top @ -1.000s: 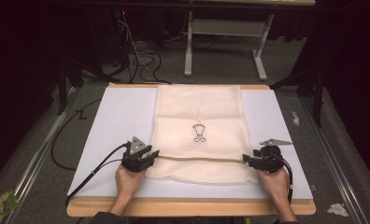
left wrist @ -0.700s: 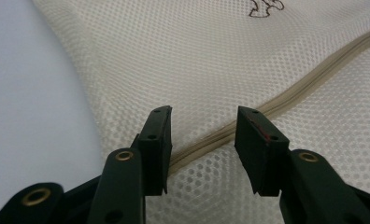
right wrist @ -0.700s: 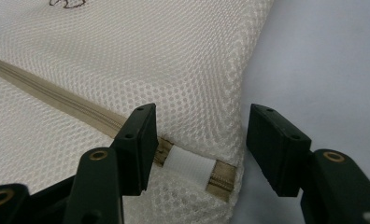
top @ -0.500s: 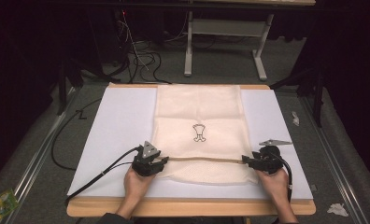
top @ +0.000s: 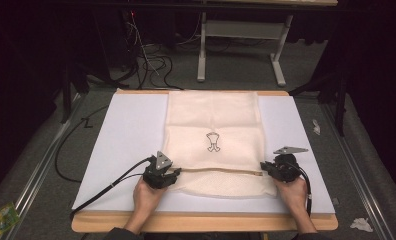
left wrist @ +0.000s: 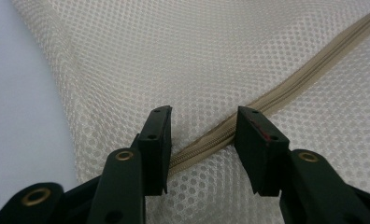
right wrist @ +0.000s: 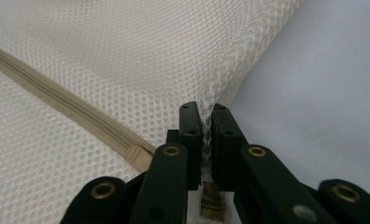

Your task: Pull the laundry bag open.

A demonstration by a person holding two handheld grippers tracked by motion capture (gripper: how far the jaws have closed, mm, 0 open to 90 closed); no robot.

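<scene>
Wooden table (top: pixel 201 223) with white rectangular mat (top: pixel 126 135) on top. Cream mesh laundry bag (top: pixel 213 117) flat on mat centre, small black printed figure (top: pixel 213 142) mid-bag. Tan zipper (top: pixel 221 171) runs across bag near its near edge. Left gripper (top: pixel 175 175) at zipper's left end, jaws apart, straddling zipper (left wrist: pixel 248 114), pads not pressing. Right gripper (top: pixel 264 170) at bag's right edge; jaws have just been closing, now pinching mesh fold (right wrist: pixel 205 135), possibly zipper end too, hard to tell. Small white scraps (top: pixel 361 223) on floor, right.
</scene>
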